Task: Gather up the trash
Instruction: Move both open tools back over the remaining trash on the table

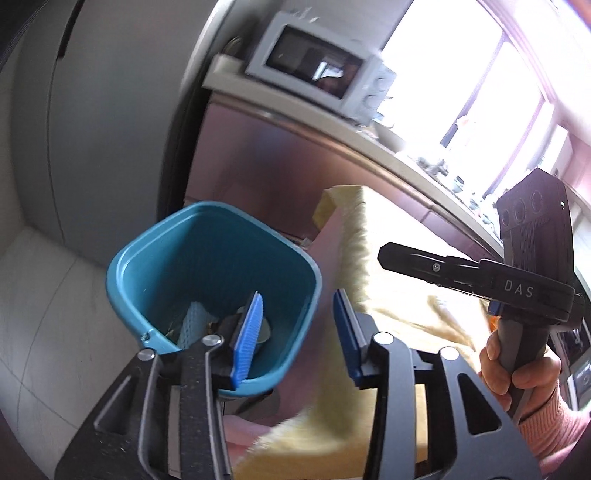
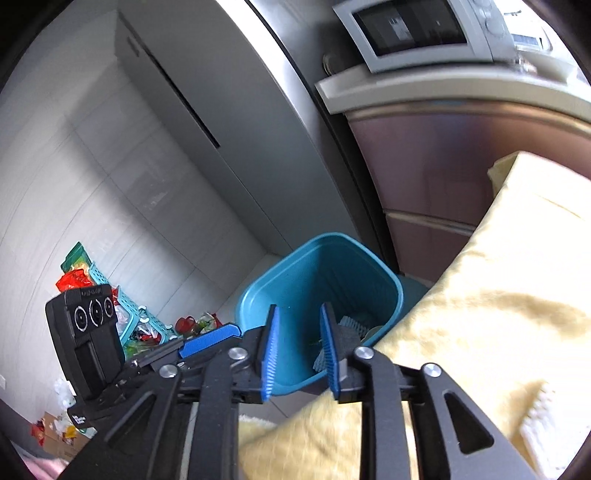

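A teal waste bin (image 1: 207, 266) stands on the pale floor, tilted in both views. At its bottom lie a light-blue ribbed piece (image 1: 194, 321) and some small scraps. My left gripper (image 1: 297, 336) hangs over the bin's near rim, open, with nothing between its blue pads (image 1: 247, 339). My right gripper (image 2: 300, 350) is also open and empty above the bin (image 2: 321, 273). In the left wrist view the right gripper (image 1: 391, 256) shows side-on at the right, held by a hand (image 1: 517, 369).
A yellow fluffy cloth (image 2: 480, 314) covers furniture right beside the bin. A grey fridge (image 2: 221, 110) and a microwave (image 2: 417, 29) on a counter stand behind. A turquoise basket with wrappers (image 2: 125, 314) and loose litter lie on the floor at left.
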Action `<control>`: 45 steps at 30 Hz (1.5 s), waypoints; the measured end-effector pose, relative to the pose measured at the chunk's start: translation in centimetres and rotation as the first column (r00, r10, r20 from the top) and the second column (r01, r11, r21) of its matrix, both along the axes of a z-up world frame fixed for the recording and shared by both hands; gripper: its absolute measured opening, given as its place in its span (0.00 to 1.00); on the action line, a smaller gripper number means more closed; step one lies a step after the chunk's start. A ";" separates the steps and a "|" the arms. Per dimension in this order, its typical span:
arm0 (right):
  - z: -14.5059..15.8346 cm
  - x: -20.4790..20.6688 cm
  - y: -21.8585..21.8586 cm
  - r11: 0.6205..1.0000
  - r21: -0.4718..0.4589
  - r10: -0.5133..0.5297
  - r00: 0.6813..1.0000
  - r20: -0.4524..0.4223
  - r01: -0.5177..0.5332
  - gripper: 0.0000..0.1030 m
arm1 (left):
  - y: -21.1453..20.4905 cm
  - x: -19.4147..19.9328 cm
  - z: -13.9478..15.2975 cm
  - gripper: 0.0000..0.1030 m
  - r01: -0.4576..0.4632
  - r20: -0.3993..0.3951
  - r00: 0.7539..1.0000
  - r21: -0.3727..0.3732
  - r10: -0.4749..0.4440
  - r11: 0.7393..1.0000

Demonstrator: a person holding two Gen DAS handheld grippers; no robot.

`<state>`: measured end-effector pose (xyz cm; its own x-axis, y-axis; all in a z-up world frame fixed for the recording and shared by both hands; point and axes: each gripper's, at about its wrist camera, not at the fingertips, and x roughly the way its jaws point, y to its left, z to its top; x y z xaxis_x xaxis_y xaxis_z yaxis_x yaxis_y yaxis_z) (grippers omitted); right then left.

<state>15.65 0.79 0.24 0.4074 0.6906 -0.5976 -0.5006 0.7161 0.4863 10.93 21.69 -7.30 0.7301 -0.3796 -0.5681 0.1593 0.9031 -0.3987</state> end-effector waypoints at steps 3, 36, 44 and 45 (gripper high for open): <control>1.2 -1.2 -1.5 1.000 0.004 -0.008 0.999 0.037 0.008 0.27 | -1.4 -0.9 1.4 0.44 0.045 0.041 0.998 0.009 -0.045 0.999; 2.4 -11.6 -25.7 0.884 0.022 -0.466 0.876 0.123 0.467 0.37 | -21.0 1.8 0.6 0.59 0.376 -0.079 0.925 0.033 -0.373 0.926; 1.8 -12.1 -30.3 0.822 0.026 -0.568 0.815 0.115 0.569 0.37 | -22.2 3.5 0.0 0.61 0.351 -0.126 0.931 0.053 -0.342 0.935; 1.6 -12.0 -31.0 0.813 0.026 -0.581 0.806 0.113 0.582 0.37 | -22.3 3.6 -0.1 0.61 0.349 -0.130 0.931 0.054 -0.340 0.936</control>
<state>3.63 -30.18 1.85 0.7941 0.2980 -0.5298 -0.0387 0.8946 0.4452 14.58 -0.62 -7.45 0.4893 -0.5488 -0.6778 0.4226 0.8290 -0.3662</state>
